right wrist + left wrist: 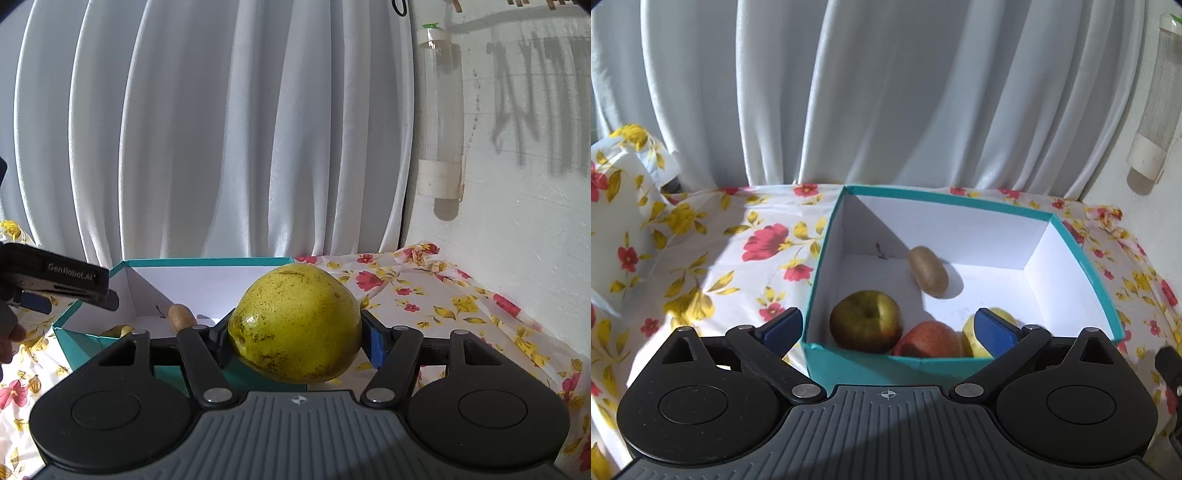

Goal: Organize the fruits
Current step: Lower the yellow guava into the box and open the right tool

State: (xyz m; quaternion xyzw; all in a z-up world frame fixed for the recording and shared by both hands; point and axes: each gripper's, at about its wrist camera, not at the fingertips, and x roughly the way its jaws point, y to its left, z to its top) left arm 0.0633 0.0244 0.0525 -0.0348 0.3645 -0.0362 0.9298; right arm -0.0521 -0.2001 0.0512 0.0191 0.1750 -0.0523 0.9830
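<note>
A teal box (960, 201) with a white inside stands on the flowered tablecloth. In it lie a green-brown apple (865, 320), a red apple (931, 339), a yellow fruit (967, 332) partly hidden by my finger, and a brown kiwi (928, 271). My left gripper (886, 328) is open and empty over the box's near wall. My right gripper (297, 338) is shut on a yellow-green pear (295, 323), held beside the box (192, 263) at its right. The kiwi (181, 316) shows there too.
A white curtain (849, 92) hangs behind the table. A white wall with a clear tube holder (441, 122) stands at the right. The left gripper's body (55, 280) shows at the left of the right wrist view. Flowered cloth (443, 306) extends right of the box.
</note>
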